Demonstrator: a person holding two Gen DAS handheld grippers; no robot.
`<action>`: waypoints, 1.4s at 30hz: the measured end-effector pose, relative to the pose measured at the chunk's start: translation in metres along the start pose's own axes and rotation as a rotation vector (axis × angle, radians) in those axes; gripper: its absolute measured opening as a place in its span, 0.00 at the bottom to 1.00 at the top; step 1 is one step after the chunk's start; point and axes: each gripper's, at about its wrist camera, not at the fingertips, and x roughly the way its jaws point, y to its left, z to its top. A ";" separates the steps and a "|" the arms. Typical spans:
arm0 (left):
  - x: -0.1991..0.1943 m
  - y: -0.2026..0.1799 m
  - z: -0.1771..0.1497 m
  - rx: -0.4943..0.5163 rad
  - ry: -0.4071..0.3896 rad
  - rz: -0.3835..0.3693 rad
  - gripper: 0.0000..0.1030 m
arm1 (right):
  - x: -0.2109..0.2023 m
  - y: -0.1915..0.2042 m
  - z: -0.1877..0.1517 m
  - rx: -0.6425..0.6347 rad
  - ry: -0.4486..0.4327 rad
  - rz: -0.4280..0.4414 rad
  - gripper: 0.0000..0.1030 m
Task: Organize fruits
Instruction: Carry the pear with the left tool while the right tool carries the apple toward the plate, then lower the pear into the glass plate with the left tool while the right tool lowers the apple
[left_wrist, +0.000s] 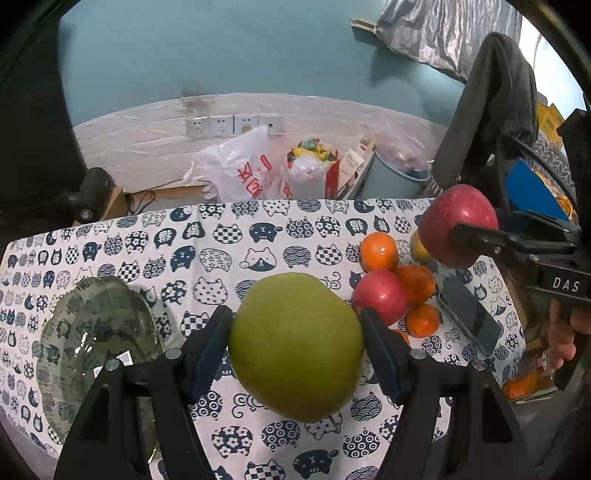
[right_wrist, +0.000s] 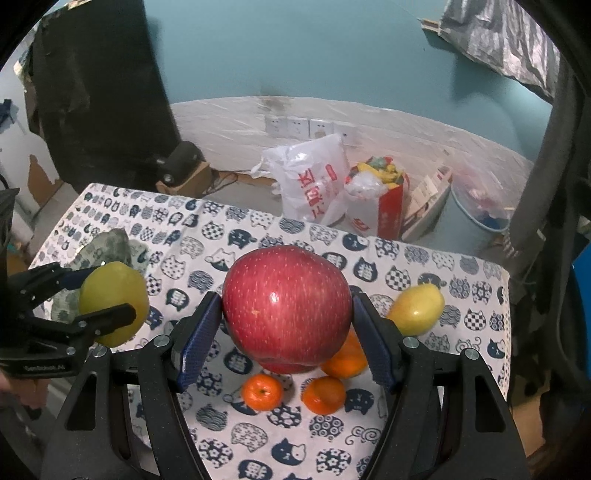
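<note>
L gripper (left_wrist: 295, 347) clamps 1 green fruit (left_wrist: 295, 347), R gripper (right_wrist: 287, 310) clamps 1 red apple (right_wrist: 287, 310)

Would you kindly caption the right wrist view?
Right gripper holds a red apple above oranges on the cat-print tablecloth.

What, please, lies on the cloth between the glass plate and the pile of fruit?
Only bare cat-print cloth: in the left wrist view nothing rests between the glass plate and the pile of fruit.

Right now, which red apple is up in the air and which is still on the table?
The red apple clamped in the right gripper is lifted; the other red apple lies beside the oranges.
</note>
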 end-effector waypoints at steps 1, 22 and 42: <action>-0.002 0.002 0.000 -0.004 -0.002 0.000 0.70 | 0.000 0.003 0.001 -0.004 -0.002 0.004 0.70; -0.028 0.048 -0.009 -0.087 -0.037 0.036 0.70 | 0.019 0.062 0.028 -0.089 0.002 0.067 0.70; -0.027 0.108 -0.032 -0.195 0.000 0.088 0.70 | 0.087 0.126 0.014 -0.194 0.150 0.125 0.70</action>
